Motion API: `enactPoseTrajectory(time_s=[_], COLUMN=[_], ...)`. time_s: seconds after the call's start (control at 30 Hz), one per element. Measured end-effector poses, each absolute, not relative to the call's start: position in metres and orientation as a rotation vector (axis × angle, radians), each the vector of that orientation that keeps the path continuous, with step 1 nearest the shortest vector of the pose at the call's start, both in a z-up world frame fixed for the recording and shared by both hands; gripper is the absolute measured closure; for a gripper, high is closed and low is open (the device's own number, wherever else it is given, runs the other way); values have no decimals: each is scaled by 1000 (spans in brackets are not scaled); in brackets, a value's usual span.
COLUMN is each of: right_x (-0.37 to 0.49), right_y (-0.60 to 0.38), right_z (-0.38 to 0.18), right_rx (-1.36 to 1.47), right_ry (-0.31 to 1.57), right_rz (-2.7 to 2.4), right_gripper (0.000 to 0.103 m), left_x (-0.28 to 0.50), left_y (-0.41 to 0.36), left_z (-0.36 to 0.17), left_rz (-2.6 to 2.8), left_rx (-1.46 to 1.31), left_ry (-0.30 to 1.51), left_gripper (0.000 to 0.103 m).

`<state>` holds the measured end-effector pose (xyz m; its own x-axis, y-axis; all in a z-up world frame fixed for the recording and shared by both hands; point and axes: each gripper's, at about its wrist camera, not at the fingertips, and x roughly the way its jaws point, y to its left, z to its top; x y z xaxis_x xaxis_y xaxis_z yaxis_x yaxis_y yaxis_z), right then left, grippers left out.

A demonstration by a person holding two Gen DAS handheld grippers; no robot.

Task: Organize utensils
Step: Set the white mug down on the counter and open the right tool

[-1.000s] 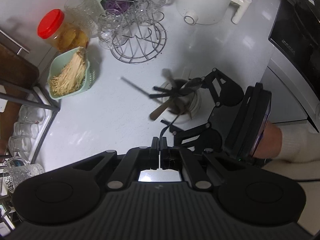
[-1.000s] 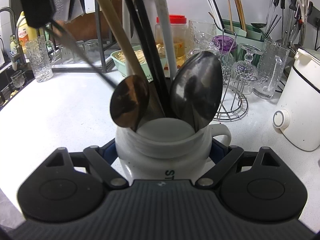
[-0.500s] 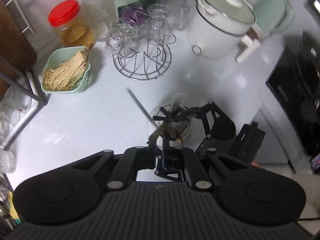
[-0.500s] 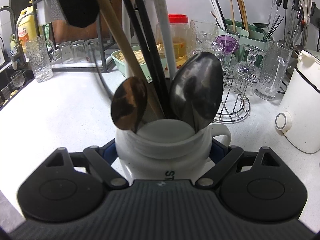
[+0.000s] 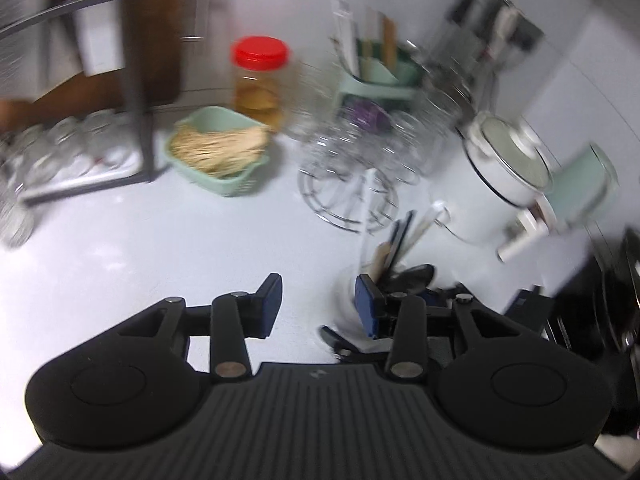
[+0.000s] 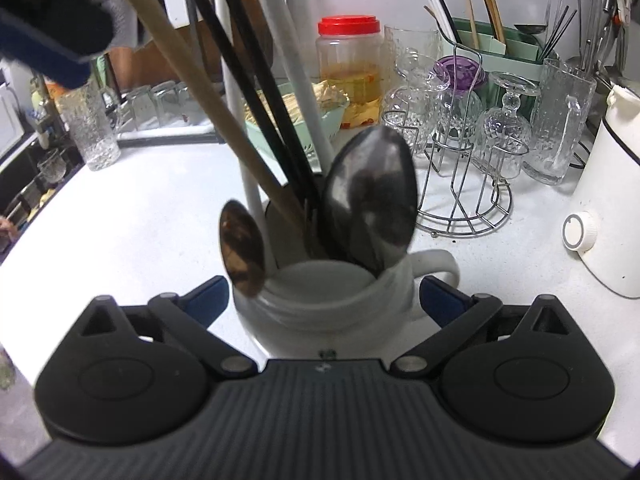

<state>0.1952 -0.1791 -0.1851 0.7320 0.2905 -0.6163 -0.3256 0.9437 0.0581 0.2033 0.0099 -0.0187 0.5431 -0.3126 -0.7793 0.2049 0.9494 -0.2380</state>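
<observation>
A white mug (image 6: 320, 304) stands on the white counter, holding two metal spoons (image 6: 370, 188), a wooden handle, black chopsticks and a white handle. My right gripper (image 6: 324, 298) straddles the mug; its jaws are opening and the blue pads (image 6: 208, 294) stand just off the mug's sides. The left wrist view is blurred. It shows the mug (image 5: 350, 292) just right of my left gripper (image 5: 318, 306), whose jaws are opening with only bare counter between them. That left gripper (image 6: 52, 36) also hangs blurred at the top left of the right wrist view.
Behind the mug stand a red-lidded jar (image 6: 348, 68), a green basket of sticks (image 5: 218, 148), a wire rack of glasses (image 6: 464, 160) and a green utensil caddy (image 6: 500, 44). A white electric pot (image 6: 608, 208) is at the right. A metal shelf of glasses (image 5: 80, 152) is at the left.
My left gripper was shut on a thin dark utensil over the mug; its jaws have now spread and it has swung away to the left. The right jaws have come off the mug.
</observation>
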Motion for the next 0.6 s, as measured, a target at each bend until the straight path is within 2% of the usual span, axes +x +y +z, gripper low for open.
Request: enactPoseTrajectory(time_s=[0.3, 0.43, 0.6], right_x=[164, 145, 124], right_y=[-202, -209, -219], right_z=[-145, -113, -78], right_rx=[-53, -43, 11], right_ry=[643, 589, 542], right_rz=[445, 453, 419], right_gripper=[0, 0, 0], left_x=[140, 116, 86], left_y=[29, 31, 34], left_z=[-7, 9, 21], left_rz=[-74, -35, -24], left_rx=[-245, -223, -200], left_ry=[788, 722, 684], left_gripper=[56, 36, 28])
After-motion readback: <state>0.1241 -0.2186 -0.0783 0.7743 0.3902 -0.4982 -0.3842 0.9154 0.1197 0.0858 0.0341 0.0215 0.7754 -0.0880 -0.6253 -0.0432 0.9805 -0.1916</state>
